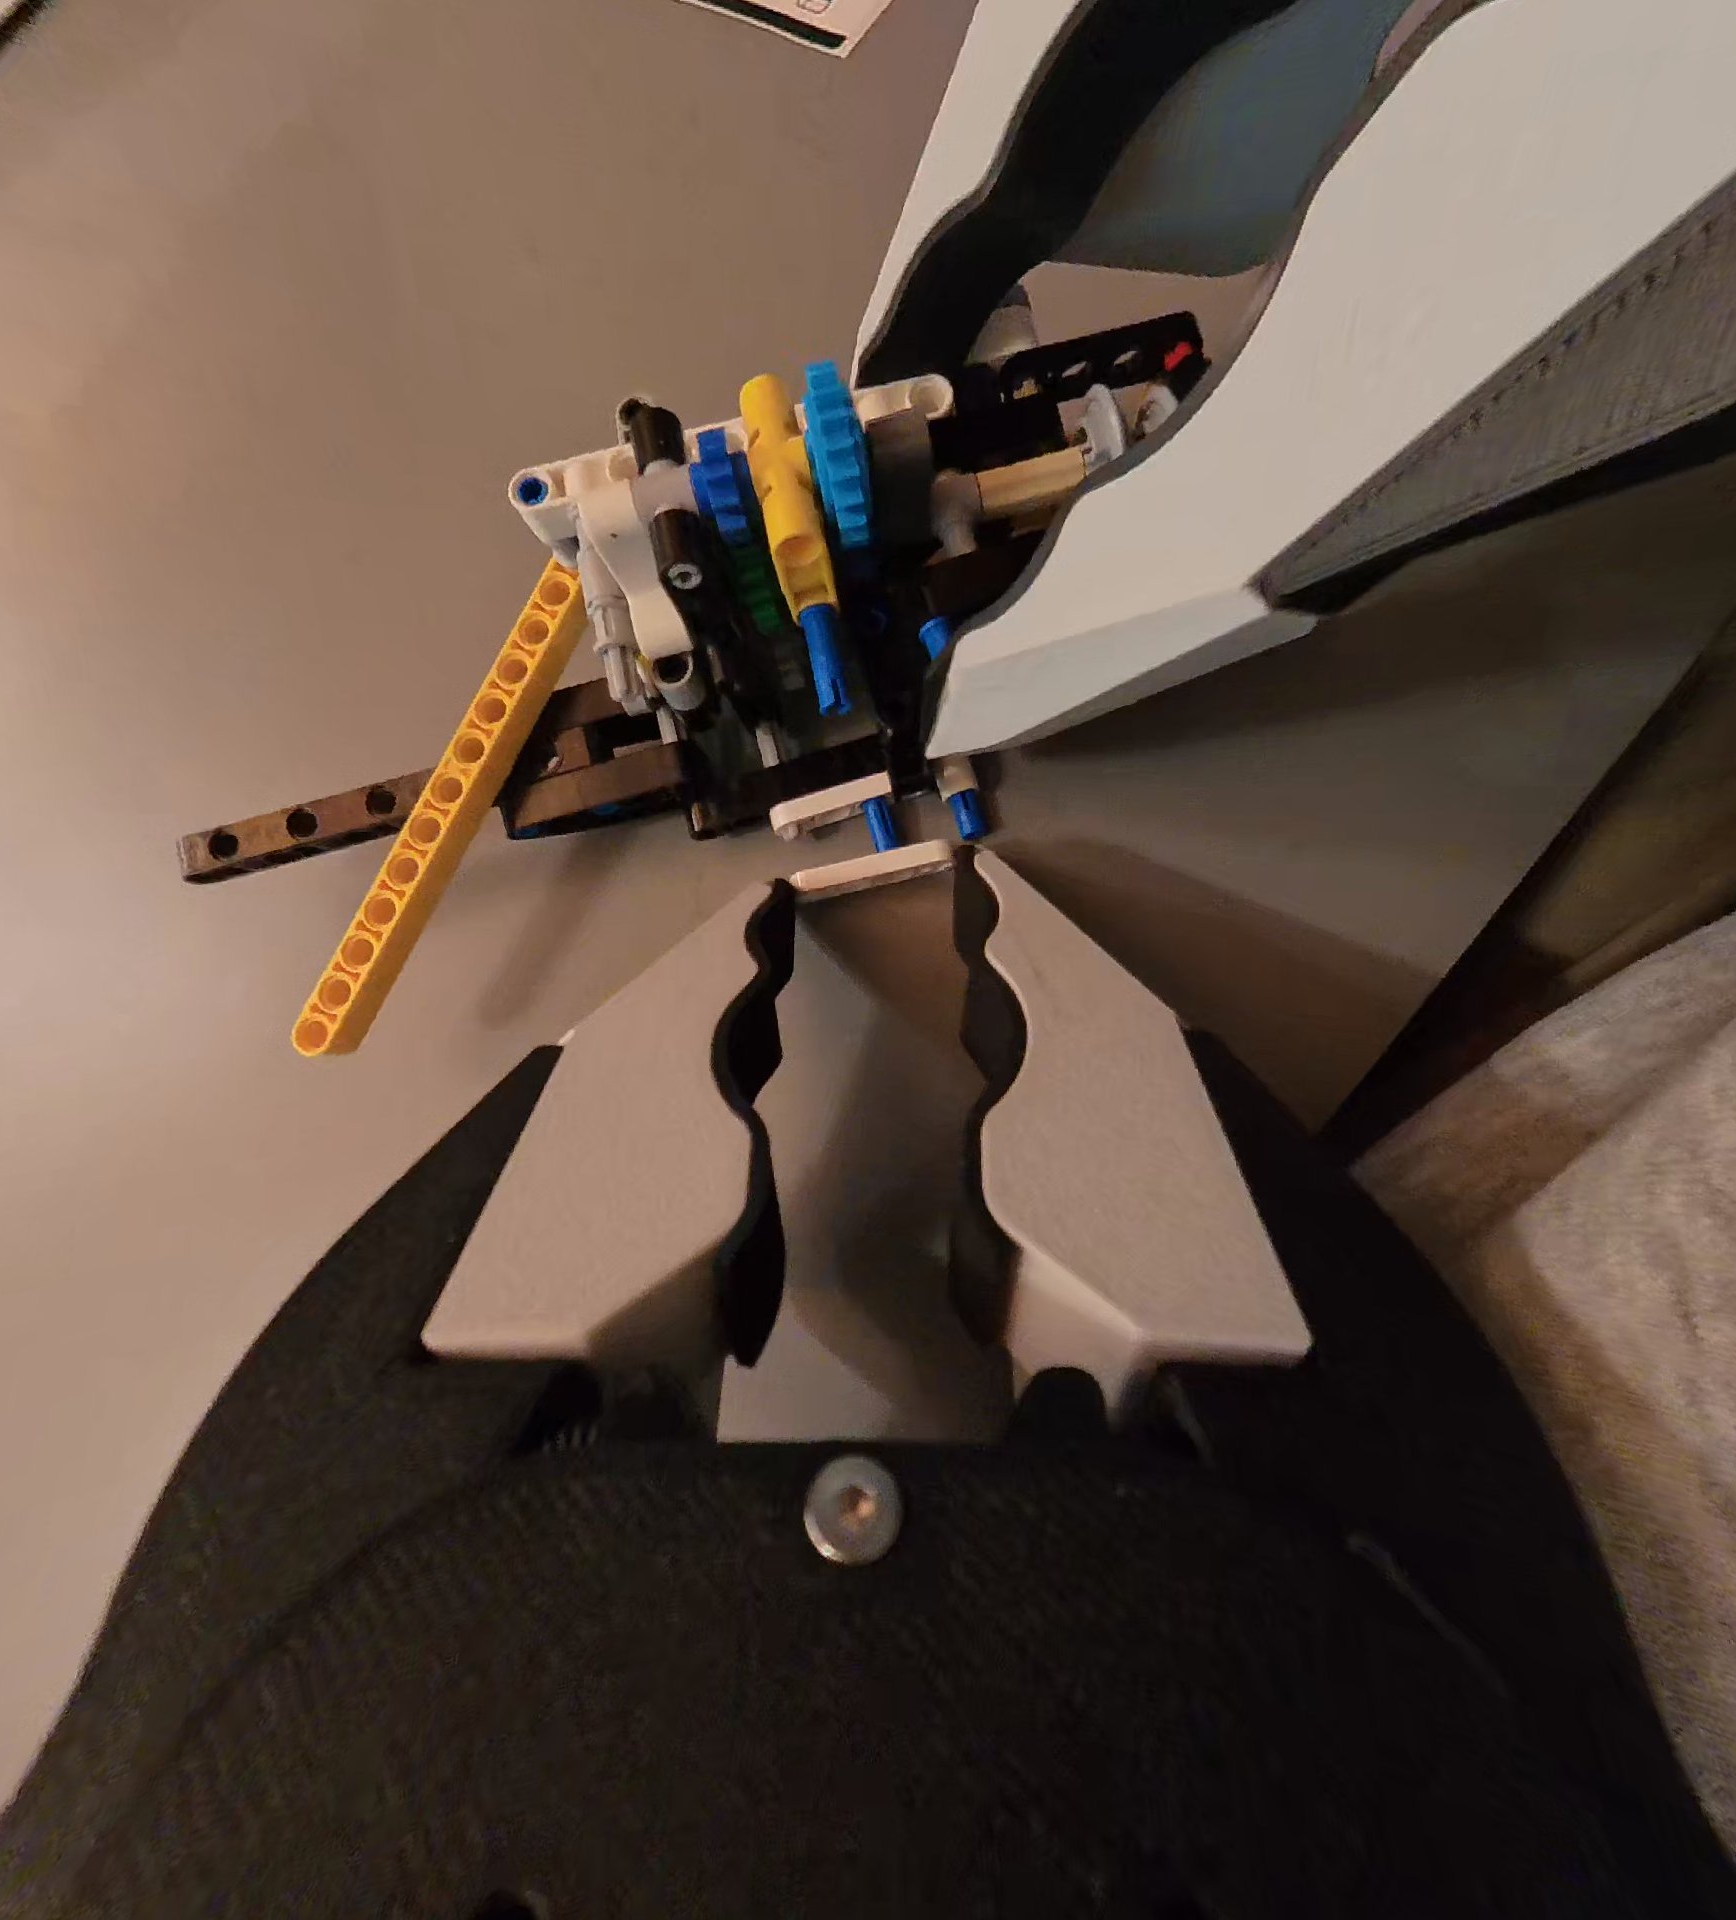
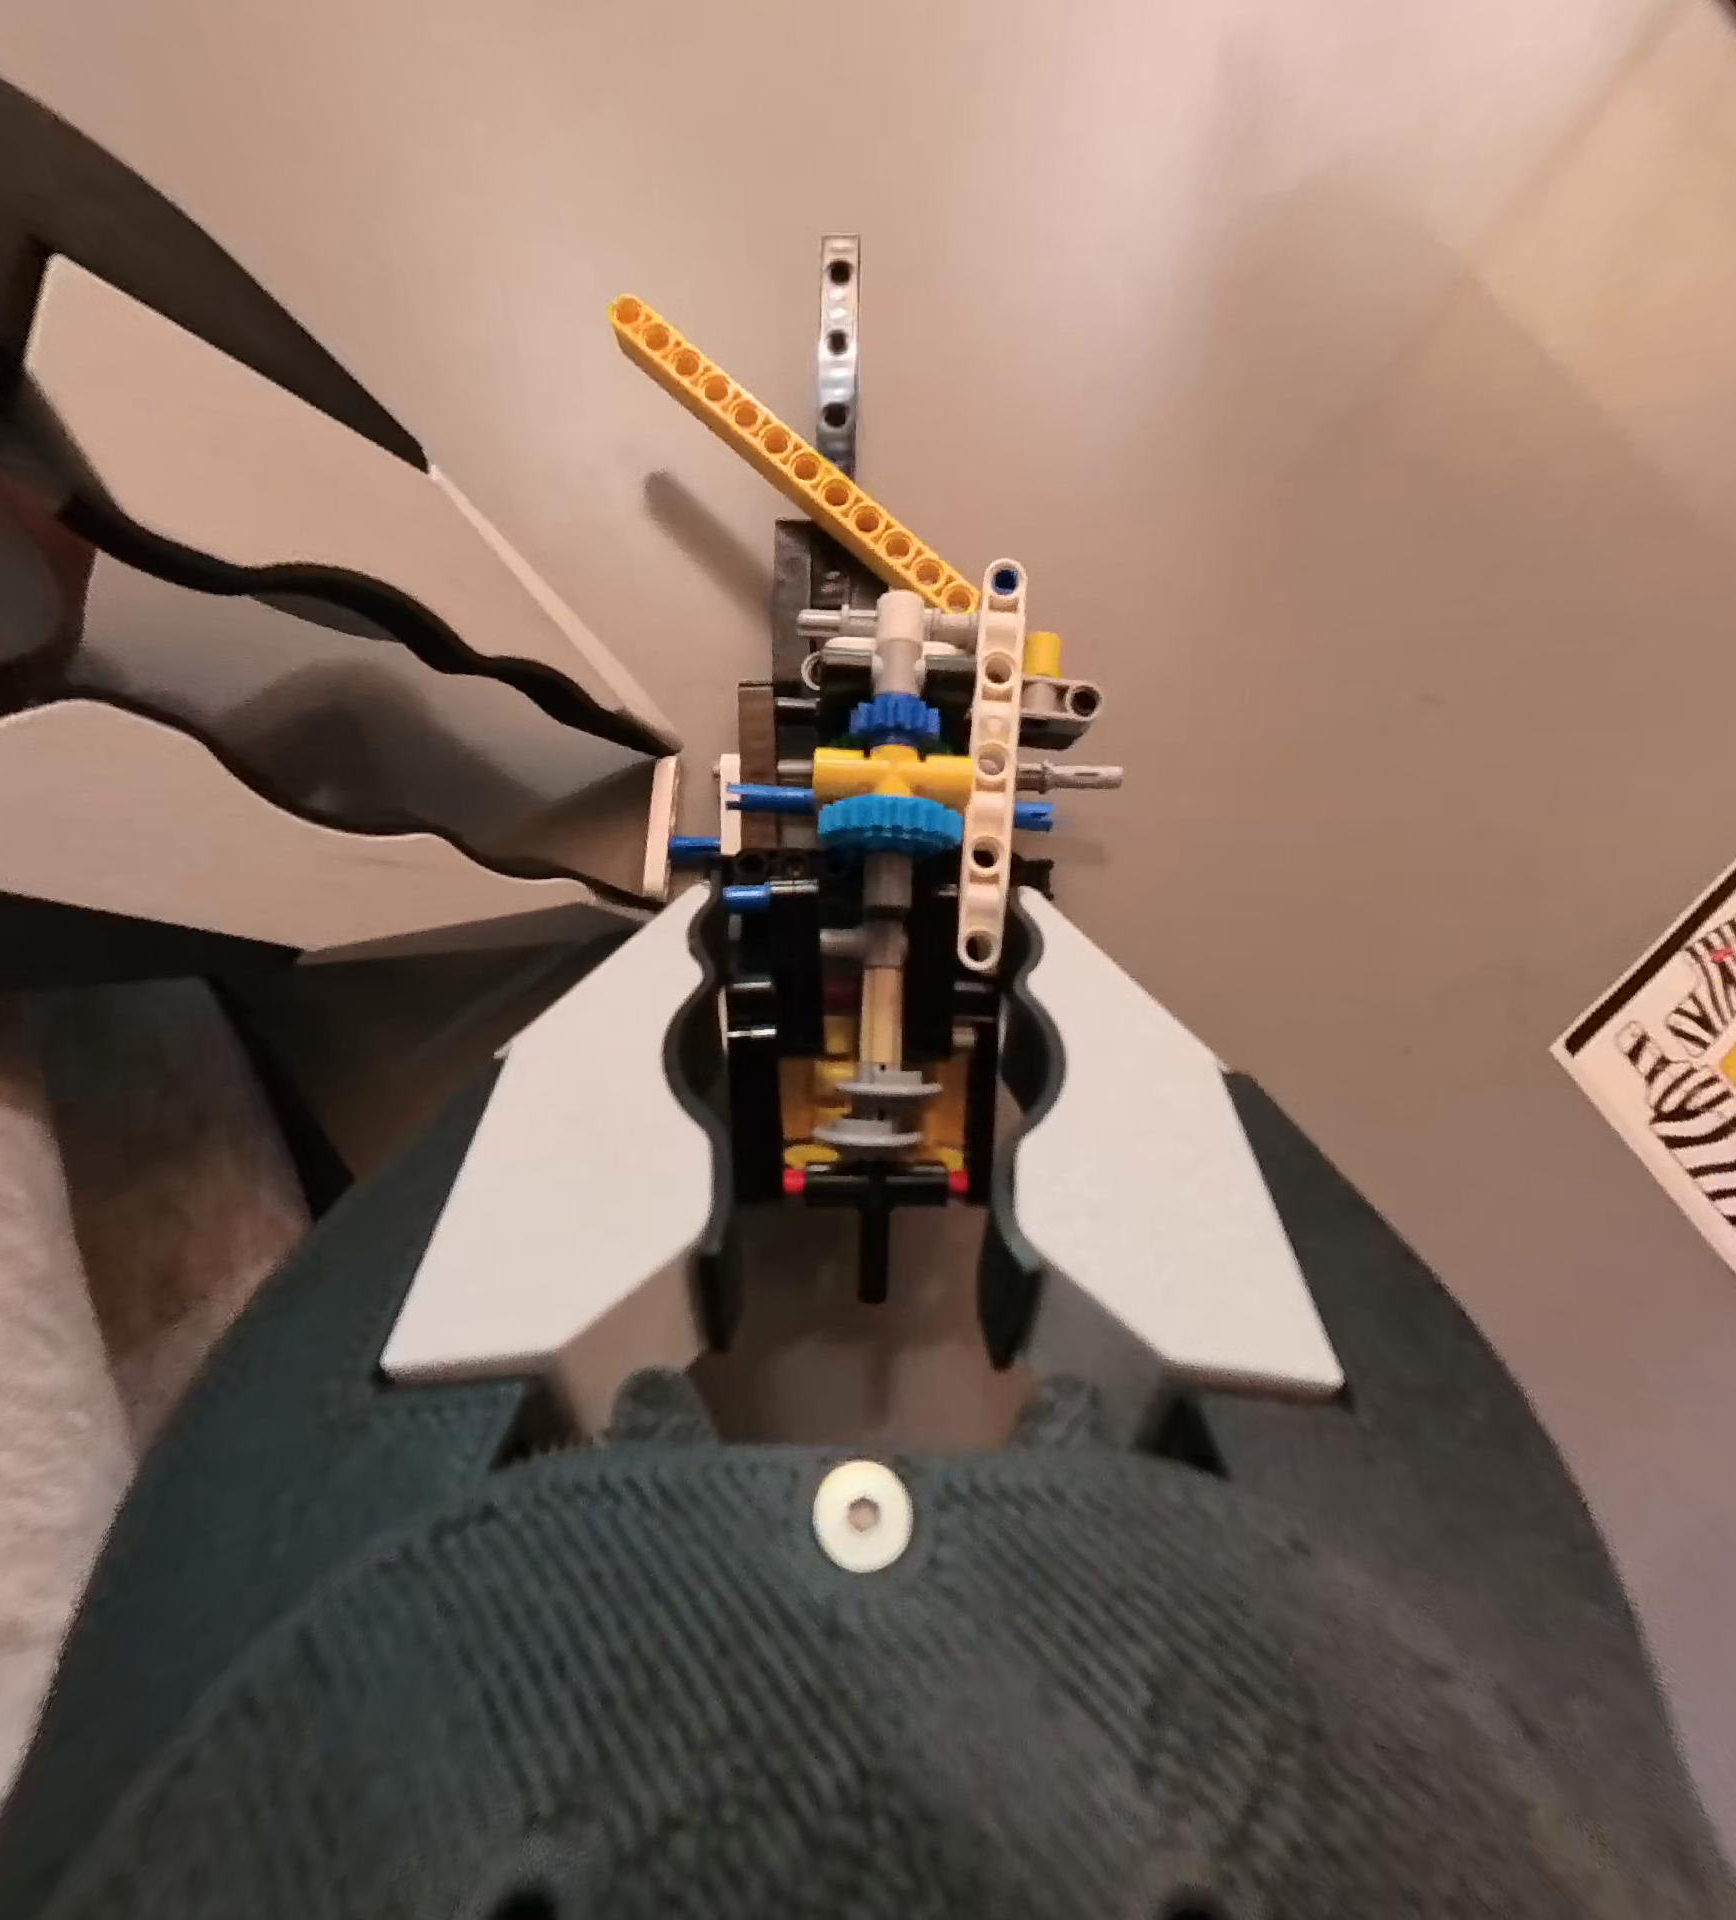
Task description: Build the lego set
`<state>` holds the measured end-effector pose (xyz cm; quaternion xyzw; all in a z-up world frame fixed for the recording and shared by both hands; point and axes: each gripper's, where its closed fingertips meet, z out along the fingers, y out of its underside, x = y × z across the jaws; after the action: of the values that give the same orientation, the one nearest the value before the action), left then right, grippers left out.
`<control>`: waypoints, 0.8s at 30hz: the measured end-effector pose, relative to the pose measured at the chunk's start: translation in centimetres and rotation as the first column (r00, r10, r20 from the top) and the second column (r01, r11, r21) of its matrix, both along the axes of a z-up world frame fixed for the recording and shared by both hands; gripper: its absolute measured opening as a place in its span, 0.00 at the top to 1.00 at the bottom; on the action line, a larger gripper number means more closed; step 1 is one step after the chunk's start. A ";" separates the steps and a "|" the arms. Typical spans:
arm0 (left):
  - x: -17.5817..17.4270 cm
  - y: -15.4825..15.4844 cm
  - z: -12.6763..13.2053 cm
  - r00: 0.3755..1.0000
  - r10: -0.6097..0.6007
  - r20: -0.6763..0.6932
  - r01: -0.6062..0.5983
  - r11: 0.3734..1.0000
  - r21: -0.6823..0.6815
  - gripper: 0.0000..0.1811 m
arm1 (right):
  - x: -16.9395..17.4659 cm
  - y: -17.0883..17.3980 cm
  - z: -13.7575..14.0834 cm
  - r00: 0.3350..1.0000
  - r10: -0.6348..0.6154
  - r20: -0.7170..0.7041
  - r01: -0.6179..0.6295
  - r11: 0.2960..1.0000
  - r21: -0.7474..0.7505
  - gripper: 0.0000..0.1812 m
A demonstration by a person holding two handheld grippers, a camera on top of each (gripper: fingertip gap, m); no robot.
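Observation:
The lego assembly (image 1: 739,582) is a black frame with blue gears, a yellow connector and white beams. A long yellow beam (image 1: 438,821) and a grey beam (image 1: 292,826) stick out of it. My left gripper (image 1: 872,871) is shut on a small flat white piece (image 1: 869,868), held just short of blue pins (image 1: 879,821) on the assembly's side. My right gripper (image 2: 869,914) is shut on the assembly's black frame (image 2: 885,831) and holds it over the table. In the right wrist view, the left gripper (image 2: 664,826) comes in from the left with the white piece (image 2: 664,831).
The grey-beige table (image 1: 220,416) lies under everything. A sticker sheet with a zebra-stripe pattern (image 2: 1726,1091) lies at the right. A paper's corner (image 1: 802,21) shows at the far edge. Pale fabric (image 1: 1622,1299) lies beyond the table's dark near edge.

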<state>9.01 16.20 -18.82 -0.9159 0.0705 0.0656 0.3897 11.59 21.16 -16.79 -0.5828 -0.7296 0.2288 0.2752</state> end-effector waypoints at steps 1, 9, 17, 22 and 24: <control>0.0 0.0 0.0 1.000 0.001 0.005 -0.001 1.000 -0.001 0.83 | 0.0 0.0 0.0 1.000 0.005 0.000 -0.005 1.000 0.002 0.72; 0.2 0.2 0.0 1.000 -0.010 -0.026 0.010 1.000 -0.005 0.83 | 0.1 0.0 0.1 1.000 0.002 0.014 -0.002 1.000 -0.011 0.72; 0.2 0.4 0.1 0.998 -0.021 -0.052 0.020 1.000 -0.004 0.83 | 0.2 0.0 0.2 0.999 0.034 0.022 -0.032 0.994 -0.105 0.72; 0.4 0.4 0.0 1.000 -0.016 -0.012 0.016 1.000 -0.003 0.83 | -0.1 0.1 0.0 0.996 0.082 0.026 -0.075 0.975 -0.210 0.72; 0.6 0.5 0.0 1.000 -0.018 -0.007 0.018 1.000 -0.001 0.83 | -0.1 0.1 -0.1 0.994 0.105 0.039 -0.095 0.974 -0.204 0.72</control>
<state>9.56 16.67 -18.83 -0.9151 0.0802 0.0654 0.3897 11.50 21.27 -16.85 -0.5755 -0.7377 0.3007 0.1848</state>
